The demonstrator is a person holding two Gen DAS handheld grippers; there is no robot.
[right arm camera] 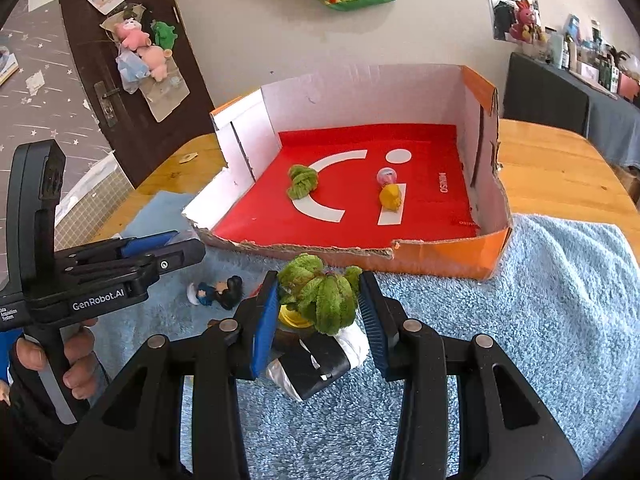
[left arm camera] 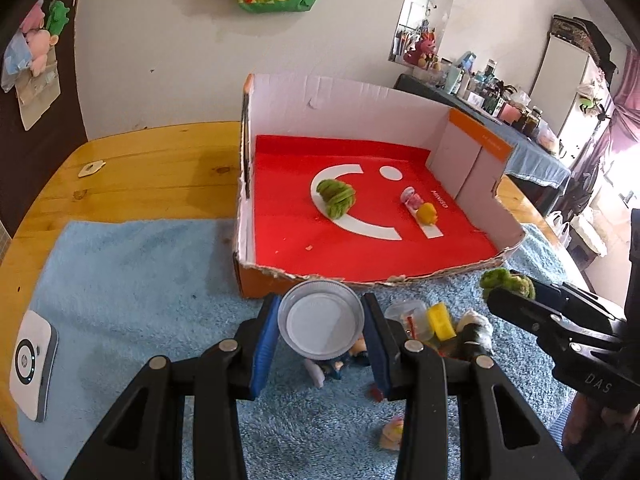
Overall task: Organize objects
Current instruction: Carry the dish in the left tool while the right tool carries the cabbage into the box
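Note:
My left gripper [left arm camera: 322,318] is shut on a clear plastic cup [left arm camera: 322,316], held above the blue towel [left arm camera: 140,280] just in front of the red-floored cardboard box [left arm camera: 400,236]. My right gripper [right arm camera: 319,304] is shut on a green fuzzy toy [right arm camera: 324,296], also near the box's [right arm camera: 440,256] front wall. Inside the box lie another green fuzzy toy [left arm camera: 336,198], a pink capsule [left arm camera: 412,198] and a yellow toy [left arm camera: 427,214]. The right gripper also shows in the left wrist view [left arm camera: 508,286].
On the towel lie a small figurine [right arm camera: 218,292], a black-and-white object [right arm camera: 320,364], a yellow piece [left arm camera: 440,320] and a clear container [left arm camera: 408,316]. A white device [left arm camera: 32,360] sits at the towel's left edge. The wooden table [left arm camera: 140,172] meets the wall behind.

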